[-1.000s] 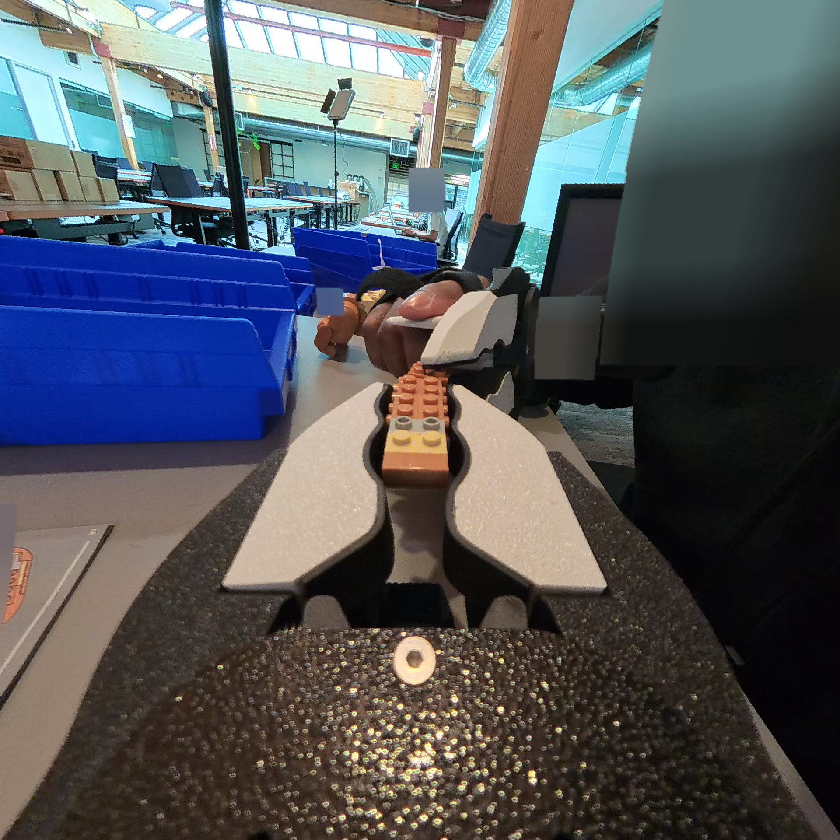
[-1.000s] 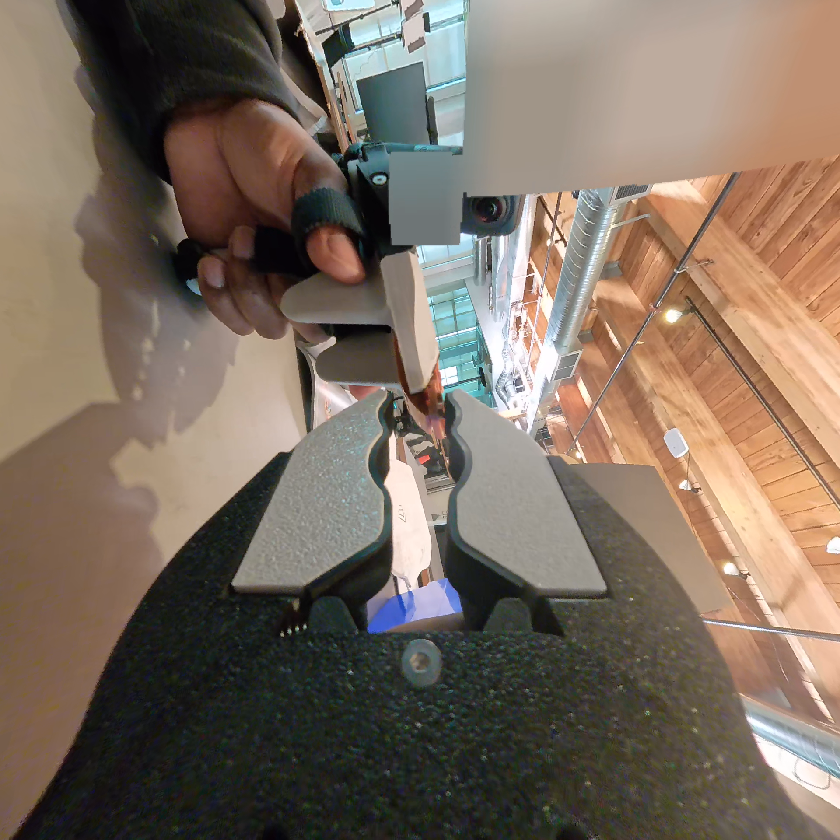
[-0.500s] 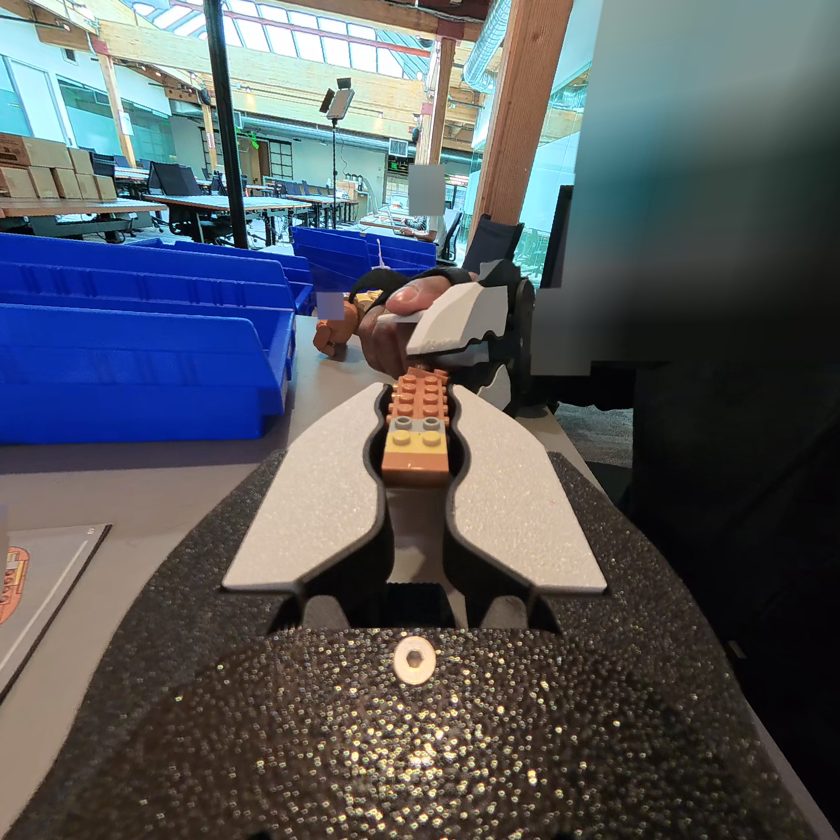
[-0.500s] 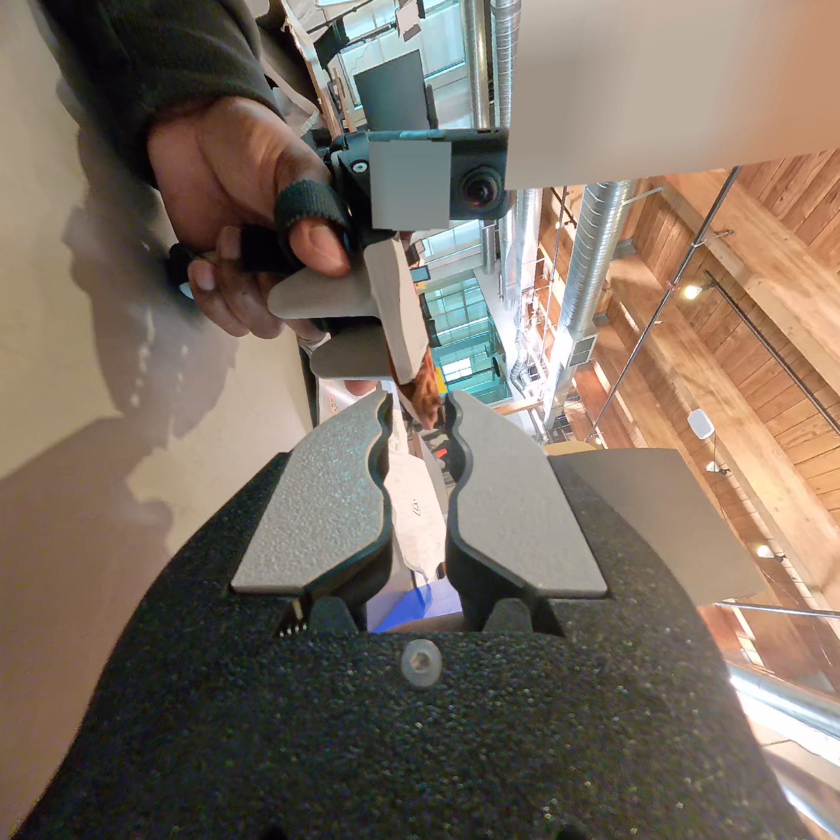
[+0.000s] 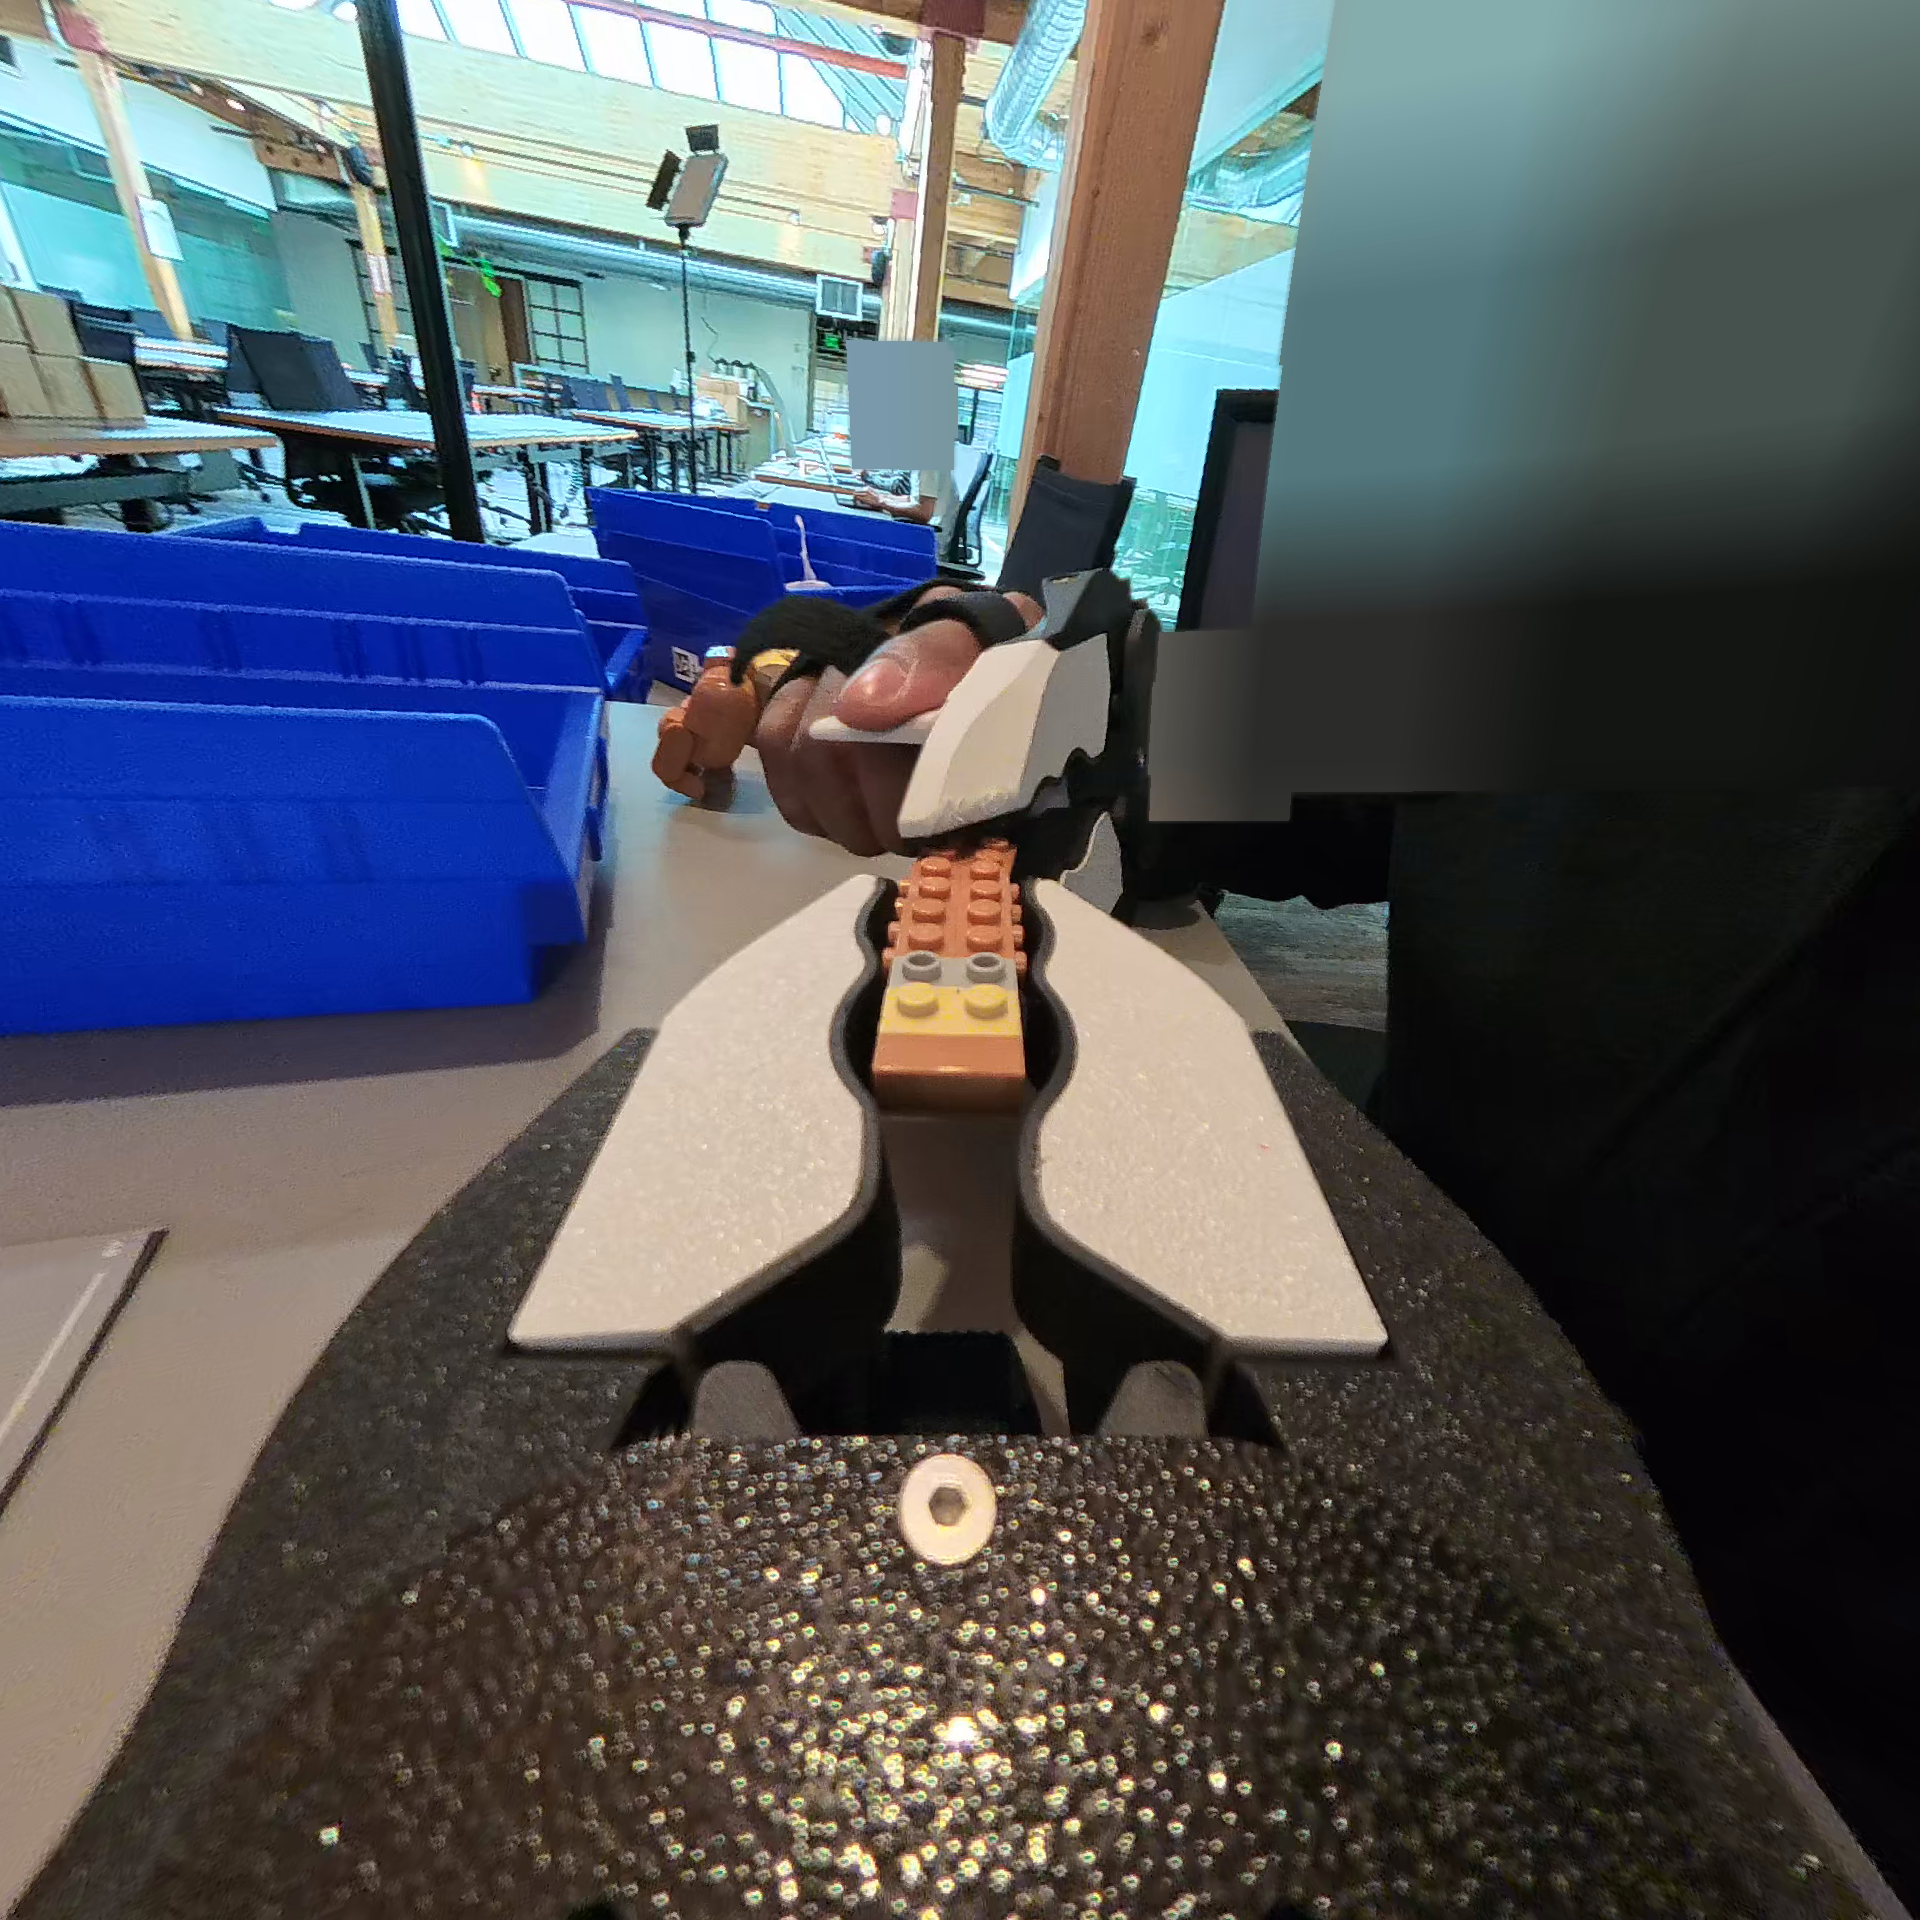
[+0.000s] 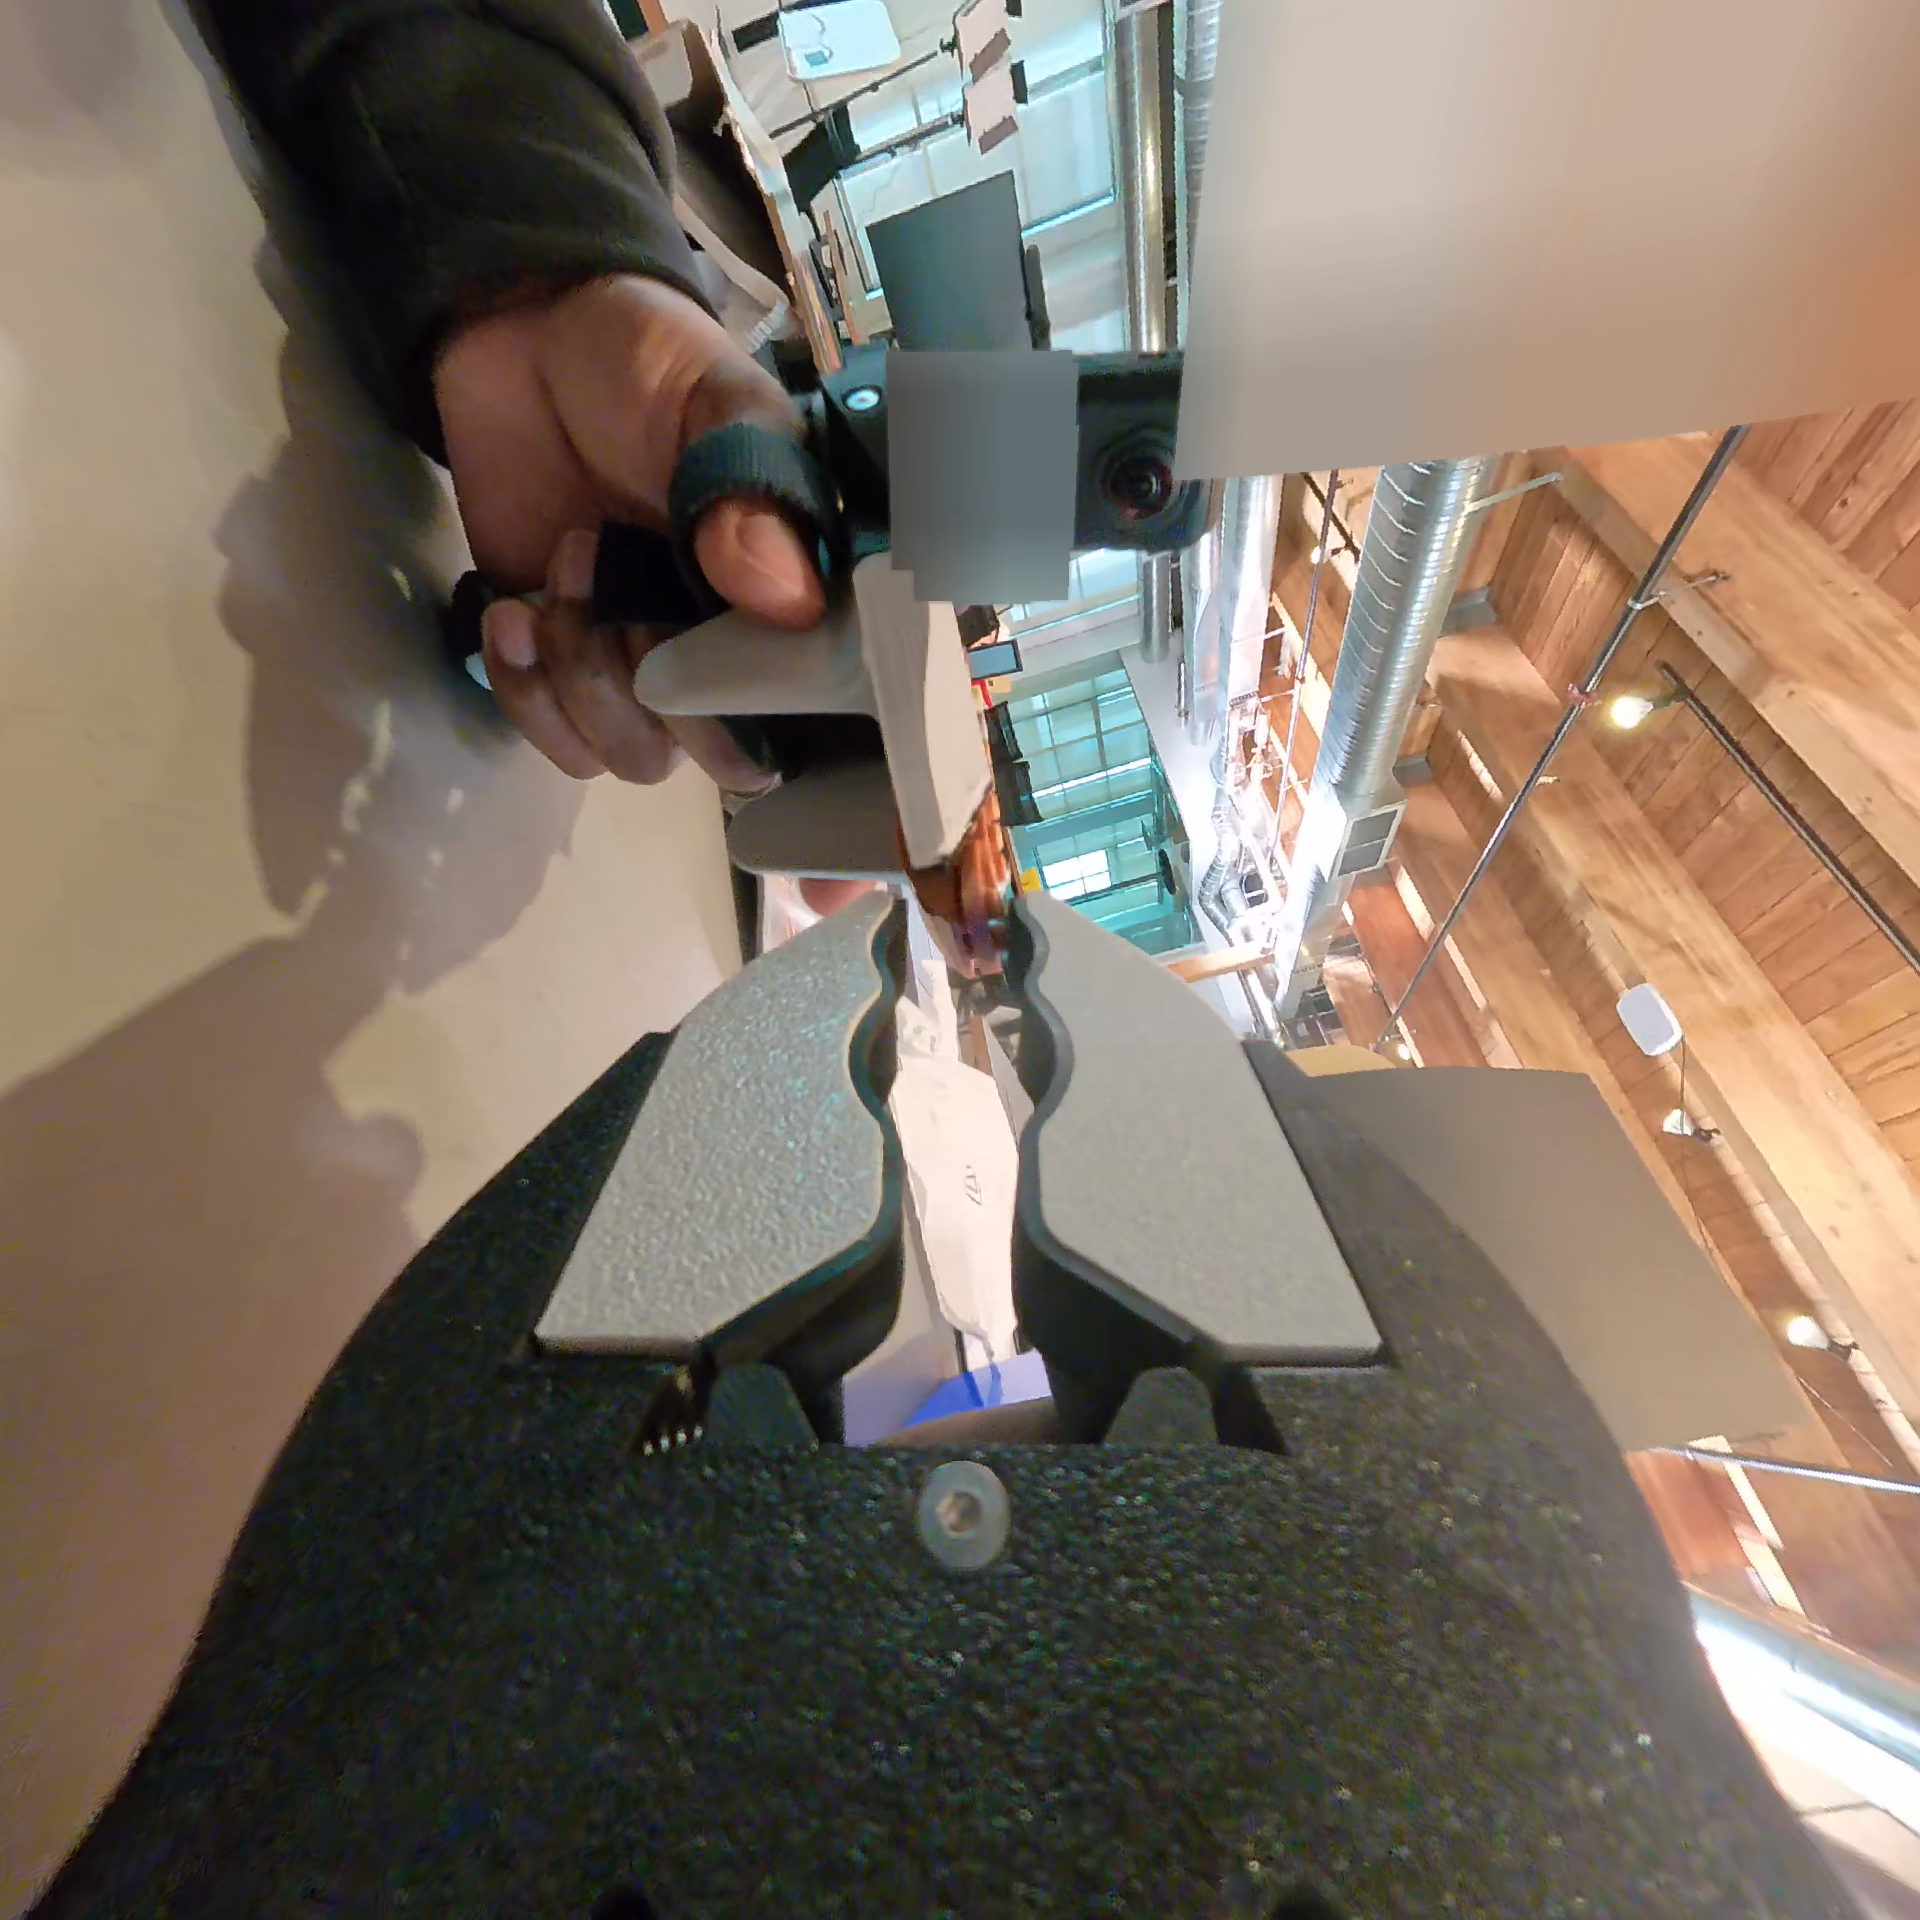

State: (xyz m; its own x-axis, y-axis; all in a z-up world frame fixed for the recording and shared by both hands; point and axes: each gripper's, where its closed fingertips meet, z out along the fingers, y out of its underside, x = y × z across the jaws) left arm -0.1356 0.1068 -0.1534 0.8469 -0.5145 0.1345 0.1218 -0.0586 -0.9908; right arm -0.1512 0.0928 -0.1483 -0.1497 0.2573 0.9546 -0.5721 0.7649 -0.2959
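Brick stack (image 5: 957, 971) clamped in left gripper (image 5: 951, 914) jaws, unmarked.

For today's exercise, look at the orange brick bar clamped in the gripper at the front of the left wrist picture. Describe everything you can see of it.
The orange brick bar is a long studded plastic build, two studs wide, lying level along the left gripper, whose two pale fingers press its sides. Near its close end sit a grey plate and a yellow plate, each with two studs. Its far end runs under the right gripper's white finger tip; whether that gripper grips it cannot be told. It hangs above the grey table.

bins (image 5: 291, 821) left on table (image 5: 312, 1122)
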